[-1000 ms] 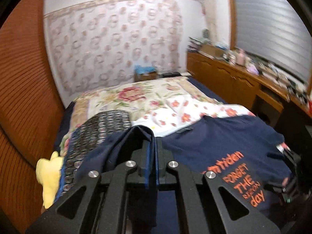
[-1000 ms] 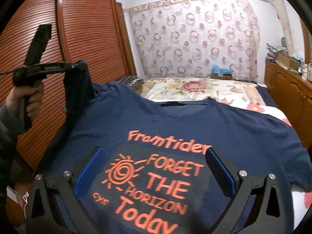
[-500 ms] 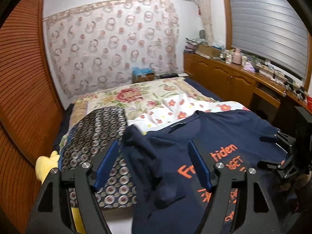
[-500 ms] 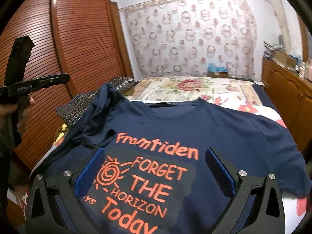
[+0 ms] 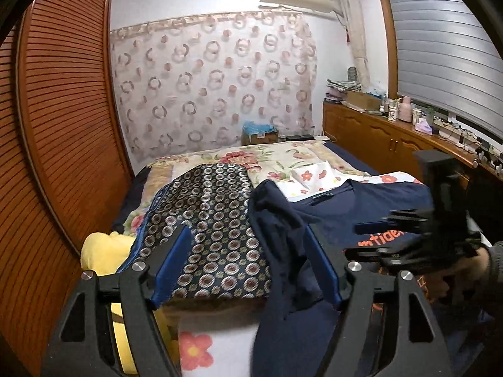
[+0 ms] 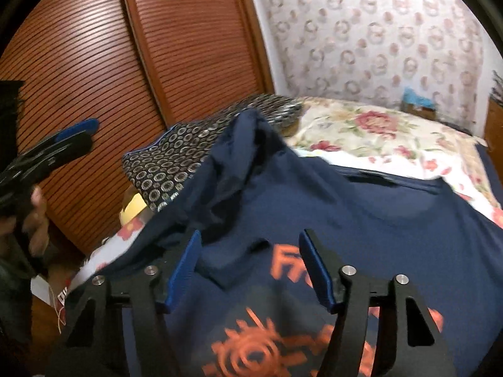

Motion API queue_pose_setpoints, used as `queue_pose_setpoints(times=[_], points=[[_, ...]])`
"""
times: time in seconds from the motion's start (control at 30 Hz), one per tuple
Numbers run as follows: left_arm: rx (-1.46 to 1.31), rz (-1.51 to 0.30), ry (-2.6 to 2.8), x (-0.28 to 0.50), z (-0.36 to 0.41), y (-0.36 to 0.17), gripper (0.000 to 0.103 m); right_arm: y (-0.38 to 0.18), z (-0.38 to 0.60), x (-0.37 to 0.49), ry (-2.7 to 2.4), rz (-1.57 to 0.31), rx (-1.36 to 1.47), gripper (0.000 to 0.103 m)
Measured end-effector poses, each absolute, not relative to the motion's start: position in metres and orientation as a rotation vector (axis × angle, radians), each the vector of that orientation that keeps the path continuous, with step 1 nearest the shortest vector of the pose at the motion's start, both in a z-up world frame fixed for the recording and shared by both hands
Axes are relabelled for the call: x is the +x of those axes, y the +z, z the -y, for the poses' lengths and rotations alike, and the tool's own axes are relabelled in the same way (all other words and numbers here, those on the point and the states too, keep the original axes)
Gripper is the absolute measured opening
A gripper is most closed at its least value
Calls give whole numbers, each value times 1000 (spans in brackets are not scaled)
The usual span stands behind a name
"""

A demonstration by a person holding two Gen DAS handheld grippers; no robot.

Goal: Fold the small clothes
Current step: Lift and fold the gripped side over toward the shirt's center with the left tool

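Navy T-shirt (image 6: pixel 361 220) lies flat on my bed (image 5: pixel 283 160), its left sleeve (image 5: pixel 283 235) rumpled near my left gripper (image 5: pixel 248 267), which gapes empty, while my right gripper (image 6: pixel 248 270), jaws just narrowing, grips nothing.

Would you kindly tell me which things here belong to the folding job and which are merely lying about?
Belongs to the job:
- navy cotton T-shirt with orange lettering
- left gripper, jaws open
- right gripper, jaws open, just been closing

Lying about:
- dark ring-patterned cushion
- yellow soft toy
- floral quilt
- brown cardboard box
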State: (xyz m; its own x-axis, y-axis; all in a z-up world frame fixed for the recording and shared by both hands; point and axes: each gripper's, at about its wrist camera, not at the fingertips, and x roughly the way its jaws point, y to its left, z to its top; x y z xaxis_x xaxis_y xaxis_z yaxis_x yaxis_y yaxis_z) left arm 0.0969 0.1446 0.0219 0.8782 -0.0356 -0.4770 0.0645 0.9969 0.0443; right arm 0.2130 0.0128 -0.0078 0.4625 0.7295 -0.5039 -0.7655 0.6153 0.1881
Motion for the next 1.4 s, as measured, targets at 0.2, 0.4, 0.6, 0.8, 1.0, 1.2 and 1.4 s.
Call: queue_pose_setpoints(times=[0.2,0.4,0.6,0.8,1.0,1.2,1.4], points=[[42,-502,-49,91,-156,16,74,-16,-58,252,985,-639,-34,54],[43,-517,-51,90,-157,8,74,-23,-82,275,950,-708,-129,5],[16,-524,-35,89,-165,1,74,18,-68,297,890,-648,-160,3],[8,-530,-38,92,-167,-4,74,44,-82,315,777,-623,-195,8],[0,-546,-44,105,-161,-8,74,33,-123,319,732,-667,-251,50],[4,-570,-52,129,-151,-10,74,26,-92,309,739,-662,-225,54],[27,-592,-76,167,-140,-10,74,22,-34,295,695,-667,-212,54]])
